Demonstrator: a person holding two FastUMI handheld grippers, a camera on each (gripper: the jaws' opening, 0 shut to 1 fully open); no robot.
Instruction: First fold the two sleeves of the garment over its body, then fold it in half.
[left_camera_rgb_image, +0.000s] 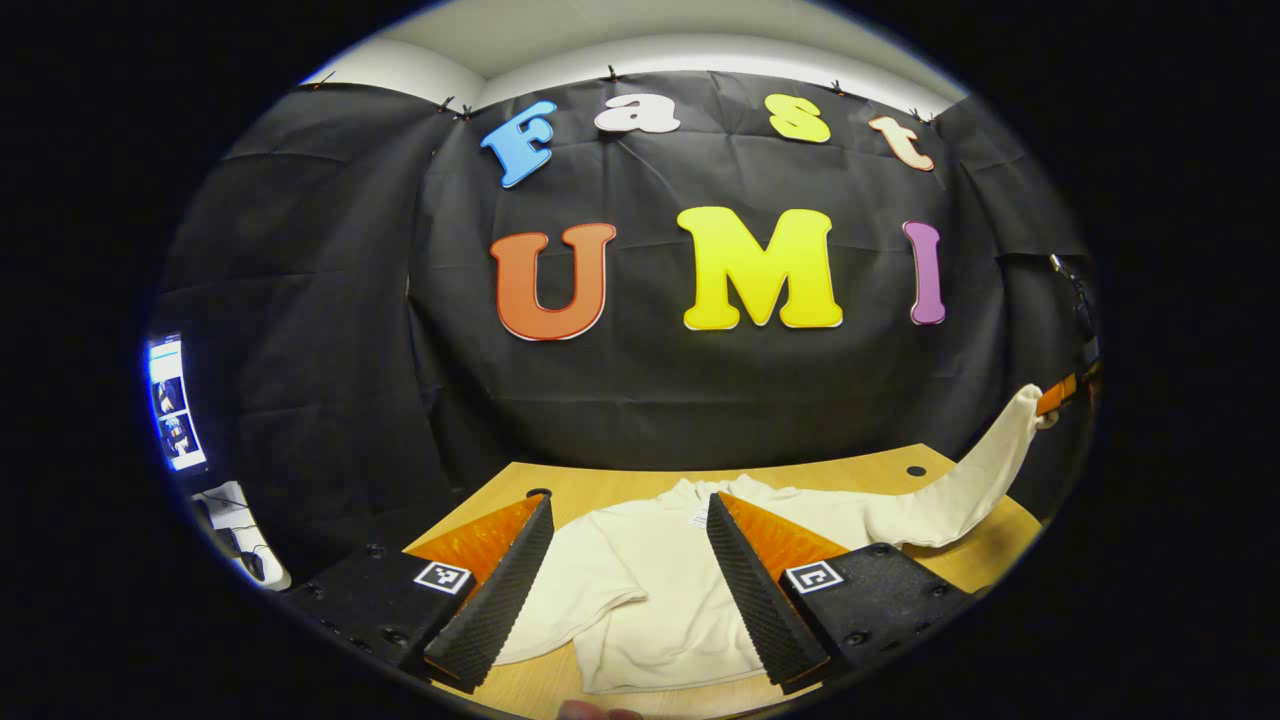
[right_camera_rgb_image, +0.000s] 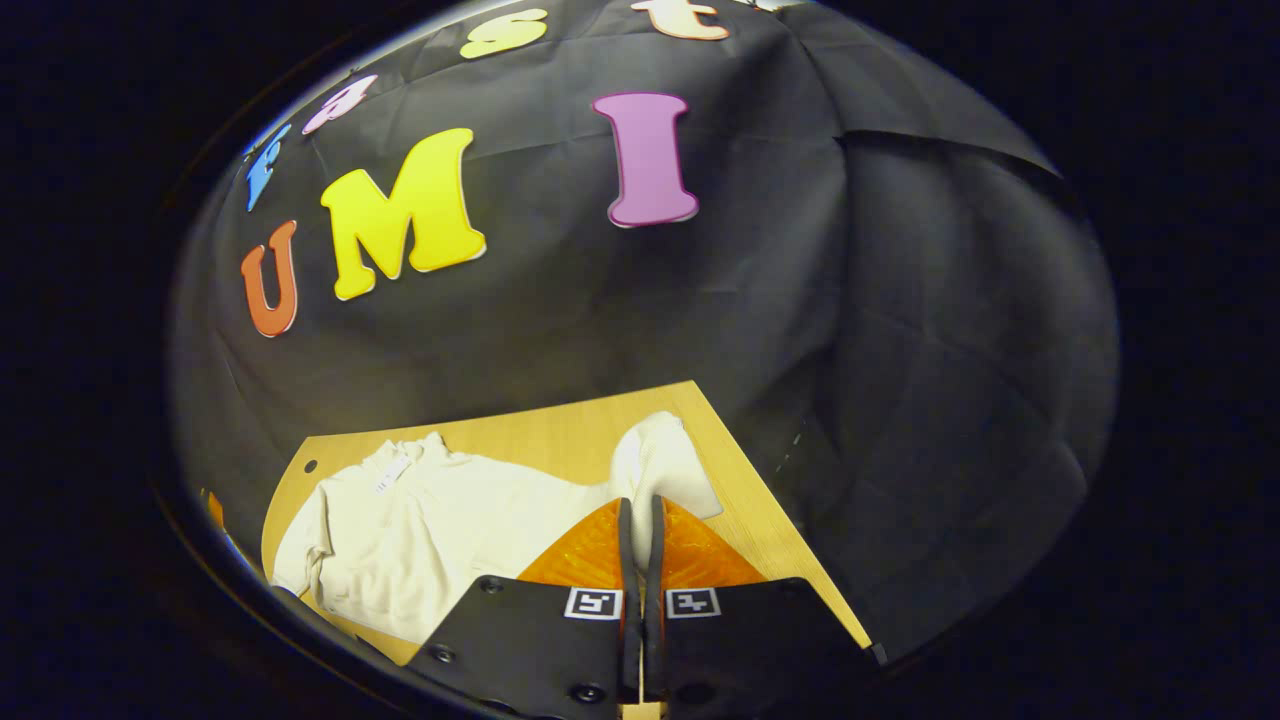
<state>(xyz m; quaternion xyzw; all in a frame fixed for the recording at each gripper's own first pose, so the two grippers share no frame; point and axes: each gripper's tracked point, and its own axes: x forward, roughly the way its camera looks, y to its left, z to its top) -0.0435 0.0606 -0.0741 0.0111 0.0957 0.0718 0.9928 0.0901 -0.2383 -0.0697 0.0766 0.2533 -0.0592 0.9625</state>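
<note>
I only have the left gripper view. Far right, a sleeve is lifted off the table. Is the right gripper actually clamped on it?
Observer: Yes. In the right gripper view the right gripper has its fingers closed together with the sleeve cuff pinched at the tips.
Operator: Any label showing near the collar?
Observer: A small tag lies at the neckline of the garment.
Operator: Which table edge is that sleeve near?
Observer: The cuff hangs over the table close to its right-hand corner by the booth wall.

The right gripper (right_camera_rgb_image: 638, 515) jaws pinch the cream garment's (right_camera_rgb_image: 420, 530) sleeve (right_camera_rgb_image: 660, 465) above the table (right_camera_rgb_image: 540, 430).
</note>
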